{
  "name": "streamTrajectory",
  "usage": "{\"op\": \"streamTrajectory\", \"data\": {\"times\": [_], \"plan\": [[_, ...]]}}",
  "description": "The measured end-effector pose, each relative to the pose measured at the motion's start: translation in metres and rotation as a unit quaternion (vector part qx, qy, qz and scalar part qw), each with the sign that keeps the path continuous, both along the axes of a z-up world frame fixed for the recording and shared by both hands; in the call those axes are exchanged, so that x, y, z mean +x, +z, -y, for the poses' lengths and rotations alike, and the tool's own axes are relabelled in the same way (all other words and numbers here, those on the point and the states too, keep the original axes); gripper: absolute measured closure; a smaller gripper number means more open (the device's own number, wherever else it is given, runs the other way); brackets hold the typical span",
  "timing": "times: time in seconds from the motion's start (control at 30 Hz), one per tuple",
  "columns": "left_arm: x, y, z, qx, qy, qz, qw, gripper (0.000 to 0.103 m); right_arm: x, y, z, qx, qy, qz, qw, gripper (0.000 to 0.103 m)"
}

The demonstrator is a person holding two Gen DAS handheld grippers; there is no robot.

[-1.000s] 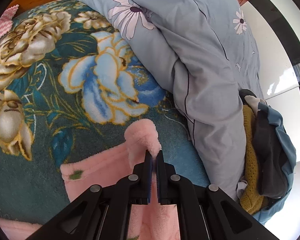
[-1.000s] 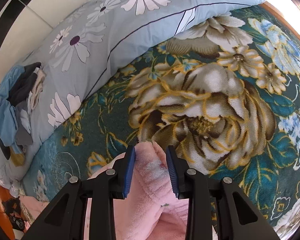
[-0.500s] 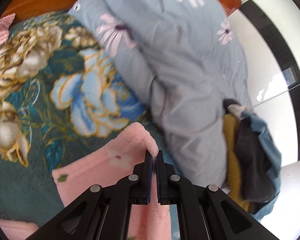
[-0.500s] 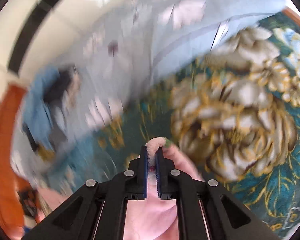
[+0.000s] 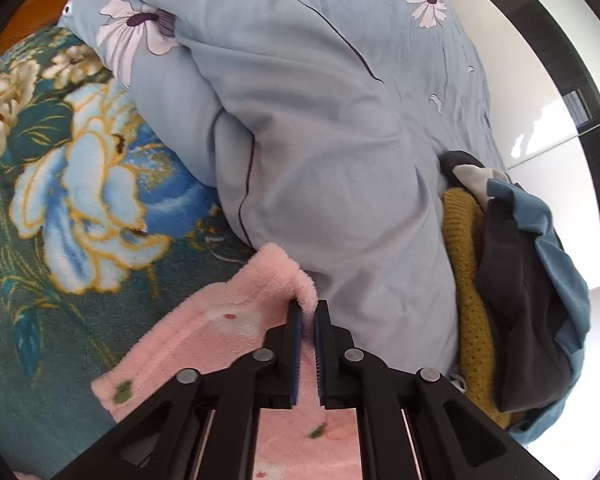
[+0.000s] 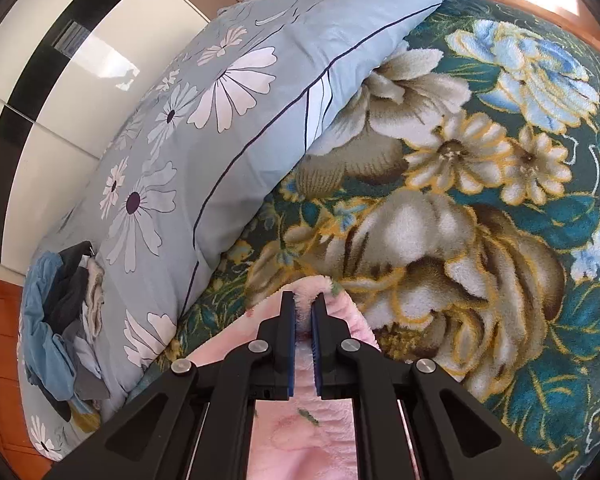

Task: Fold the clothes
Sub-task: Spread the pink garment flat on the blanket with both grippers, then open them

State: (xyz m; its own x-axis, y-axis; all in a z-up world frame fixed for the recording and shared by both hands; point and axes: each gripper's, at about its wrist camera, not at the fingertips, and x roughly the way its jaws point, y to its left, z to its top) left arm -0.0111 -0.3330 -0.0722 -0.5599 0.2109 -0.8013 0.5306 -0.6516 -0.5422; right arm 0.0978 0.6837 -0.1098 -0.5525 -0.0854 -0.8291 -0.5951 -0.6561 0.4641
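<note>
A teal floral blanket (image 6: 480, 208) covers the bed. Nearest, the left gripper (image 5: 308, 312) and right gripper (image 6: 303, 304) each pinch an edge of the pink fleece garment (image 5: 204, 332). Beyond lies a blue daisy-print duvet (image 5: 320, 120), with piled clothes (image 5: 512, 288) at its right edge.

- The fleece (image 5: 204, 332) I was folding was pale pink and fluffy, printed with small white flowers and green leaves.
- It lay on the floral blanket (image 5: 40, 208), one edge raised and pinched at my left gripper (image 5: 307, 312).
- Another edge bunched, pinched at my right gripper (image 6: 303, 303).
</note>
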Motion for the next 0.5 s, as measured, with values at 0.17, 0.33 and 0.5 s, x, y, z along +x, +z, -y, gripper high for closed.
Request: {"op": "streamTrajectory", "data": {"times": [0.17,0.33,0.5], "plan": [[0.005,-0.004,0.006,-0.011,-0.005,0.011,0.9999,0.067,-0.005,-0.006,0.005,0.007,0.006,0.020,1.000,0.095],[0.045,-0.009,0.029,-0.035,0.028,0.030,0.9986,0.051,-0.002,0.009,0.017,0.035,0.023,0.026,0.999,0.085],[0.078,-0.040,0.035,0.018,0.050,0.040,0.9978,0.051,0.022,0.034,0.025,0.065,0.010,0.017,0.998,0.061]]}}
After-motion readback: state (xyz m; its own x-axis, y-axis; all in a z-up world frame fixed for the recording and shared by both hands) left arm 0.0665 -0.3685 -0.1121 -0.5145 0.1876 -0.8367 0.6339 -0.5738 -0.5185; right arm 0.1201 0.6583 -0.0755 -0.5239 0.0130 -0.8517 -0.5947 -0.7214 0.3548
